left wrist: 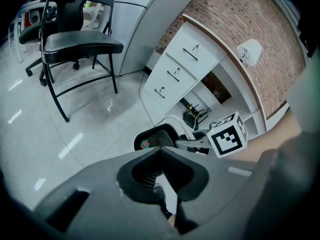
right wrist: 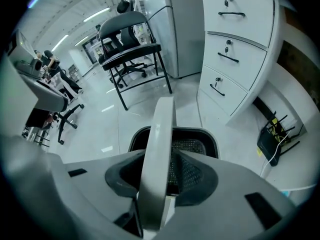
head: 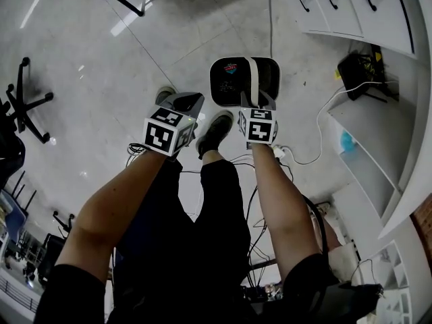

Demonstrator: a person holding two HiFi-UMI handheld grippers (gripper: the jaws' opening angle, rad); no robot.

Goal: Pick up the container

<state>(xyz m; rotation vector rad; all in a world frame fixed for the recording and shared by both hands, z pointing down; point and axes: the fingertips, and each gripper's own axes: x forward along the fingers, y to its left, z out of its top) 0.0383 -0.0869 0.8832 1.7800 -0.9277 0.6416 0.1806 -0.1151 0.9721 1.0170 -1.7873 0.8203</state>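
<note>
Your right gripper [head: 257,105] has its jaws closed on the white handle [right wrist: 157,159] of the container [head: 226,86]. The band runs straight up between the two dark pads and both pads meet its sides. The container is a black mesh-bottomed tub with a small red-and-blue label on one wall. It hangs below that gripper out in front of the white drawer cabinet [right wrist: 235,49], on the open side off its lowest drawer, near the cabinet but not touching it. It appears to be clear of the floor [head: 101,59]. Your left gripper [left wrist: 160,151] is just beside the right one, on the side farther from the cabinet. Its jaws are tip to tip with nothing between them, and only a shoe and tiles show through the slot behind the tips. Your shoes [head: 214,132] stand on the tiles under the two grippers, farther from the cabinet than the container. A black folding chair [left wrist: 80,39] stands well apart from the cabinet, out past the container. A black box with yellow marks [head: 358,73] sits in the open shelf bay beside the cabinet, with a white cable leading out of it.
</note>
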